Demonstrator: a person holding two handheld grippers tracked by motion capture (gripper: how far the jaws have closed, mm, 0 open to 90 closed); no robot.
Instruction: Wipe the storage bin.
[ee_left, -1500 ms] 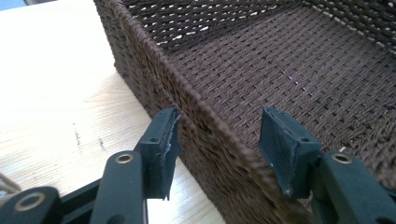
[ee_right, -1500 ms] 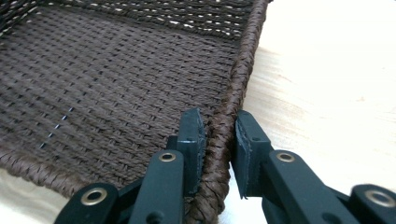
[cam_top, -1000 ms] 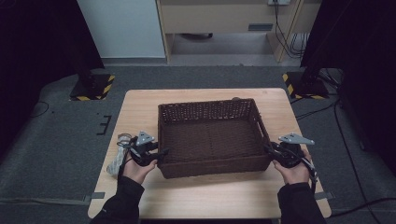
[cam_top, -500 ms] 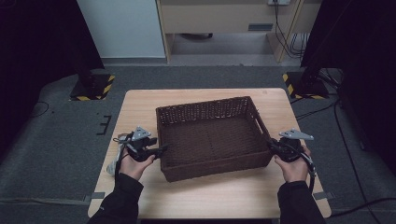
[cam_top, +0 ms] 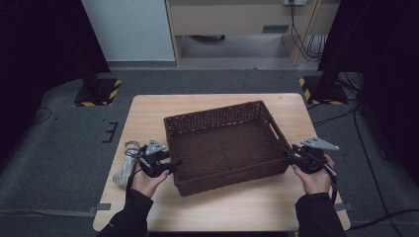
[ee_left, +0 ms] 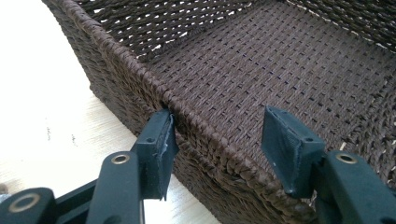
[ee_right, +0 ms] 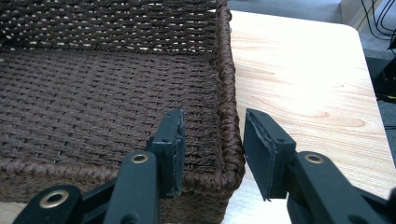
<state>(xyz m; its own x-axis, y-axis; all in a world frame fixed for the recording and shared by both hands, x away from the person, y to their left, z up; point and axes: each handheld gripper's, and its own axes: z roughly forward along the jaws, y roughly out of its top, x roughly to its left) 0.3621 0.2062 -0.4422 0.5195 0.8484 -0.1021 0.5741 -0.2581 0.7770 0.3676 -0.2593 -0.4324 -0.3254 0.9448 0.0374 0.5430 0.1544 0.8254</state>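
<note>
A dark brown wicker basket (cam_top: 217,112) with nothing in it sits askew on the light wooden table (cam_top: 148,111). My left gripper (cam_top: 174,163) is at its near left corner. In the left gripper view the jaws (ee_left: 219,121) straddle the woven rim (ee_left: 140,70): one pad rests by the outer wall, the other stands apart inside, open after widening. My right gripper (cam_top: 288,154) is at the basket's right wall near the front corner. Its jaws (ee_right: 214,121) have just been opening and stand on either side of the rim (ee_right: 226,70) with gaps.
A pale elongated object (cam_top: 123,168) lies at the table's left edge, just left of my left hand. Bare tabletop runs behind the basket and along the front edge (cam_top: 222,217). Dark stands and cables are on the floor beyond the table.
The basket has turned slightly, its right end swinging away from me and its left end nearer. Both hands have stayed at its sides.
</note>
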